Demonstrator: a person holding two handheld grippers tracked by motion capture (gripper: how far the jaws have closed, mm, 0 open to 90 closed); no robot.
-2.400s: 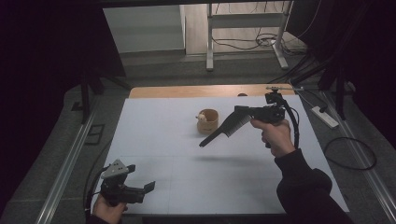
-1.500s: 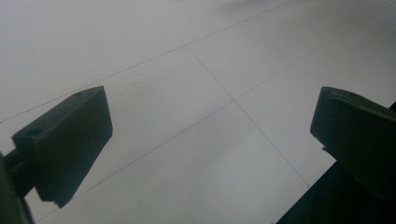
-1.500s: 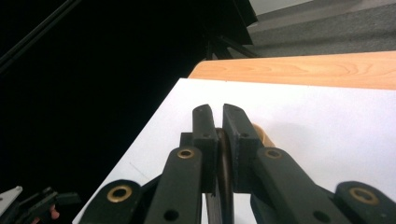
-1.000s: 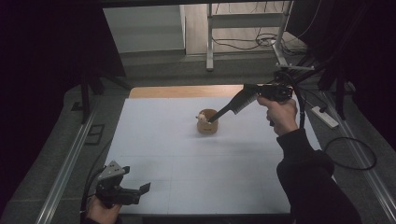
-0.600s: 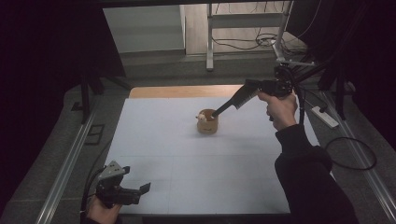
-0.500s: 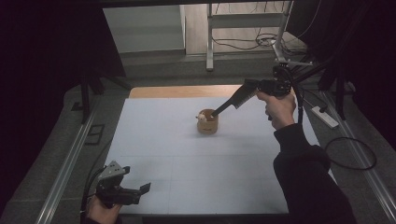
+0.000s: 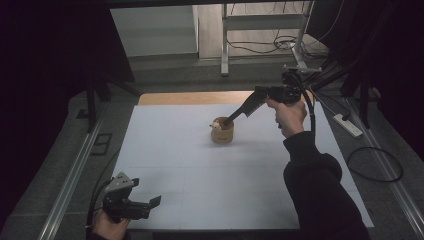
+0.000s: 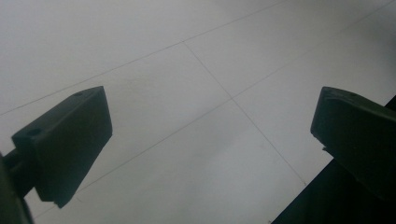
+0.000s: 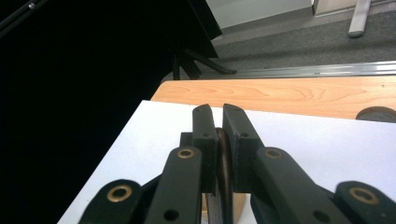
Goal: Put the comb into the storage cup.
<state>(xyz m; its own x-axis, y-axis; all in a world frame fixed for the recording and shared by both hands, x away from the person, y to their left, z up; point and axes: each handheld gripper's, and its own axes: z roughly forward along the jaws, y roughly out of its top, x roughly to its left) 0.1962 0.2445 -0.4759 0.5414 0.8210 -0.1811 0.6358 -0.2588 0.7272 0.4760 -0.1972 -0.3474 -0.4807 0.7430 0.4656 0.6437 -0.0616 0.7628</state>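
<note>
1. White sheeting covers the tabletop (image 7: 200, 165), with faint seam lines crossing it and a strip of bare wood (image 7: 195, 97) showing along the far edge; dark curtains and grey floor lie around it.
2. Near the middle of the far half stands a small round wooden cup (image 7: 222, 132), upright on the white surface, with something pale at its rim that is too small to make out.
3. The right tool (image 7: 229, 120) is held by the person's right hand (image 7: 290, 116), raised over the far right part of the tabletop; it slants down and to the left so that its tips meet the cup's rim.
4. In the right gripper view the right tool (image 9: 219, 140) has its two black jaws drawn nearly together, clamped on a thin brown edge of the wooden cup (image 9: 223, 163), one jaw on each side of the wall.
5. The left tool (image 7: 152, 201) sits low at the near left corner in the person's left hand (image 7: 107, 225), well apart from the cup.
6. In the left gripper view the left tool (image 8: 210, 135) has its jaws spread wide, with bare white surface between them.
</note>
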